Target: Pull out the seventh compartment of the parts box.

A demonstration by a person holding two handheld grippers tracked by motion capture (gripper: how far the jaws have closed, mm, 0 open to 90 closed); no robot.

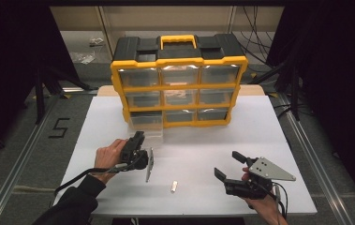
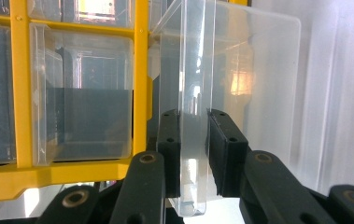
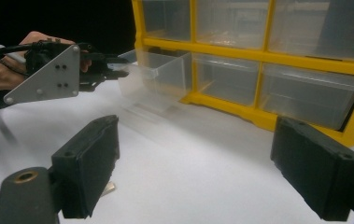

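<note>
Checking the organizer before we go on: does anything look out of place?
Yes. The clear bottom-left drawer sticks out of the yellow organizer, held at its front lip by the left gripper; the other drawers sit flush.

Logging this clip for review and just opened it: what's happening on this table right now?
A person works with a gripper in each hand in front of a yellow drawer cabinet. The left gripper is clamped on the front lip of the clear bottom-left drawer, which stands partly pulled out of the cabinet. The right gripper is open with nothing between its jaws, off to the right above the white tabletop. A small pale piece lies on the table between the hands.
</note>
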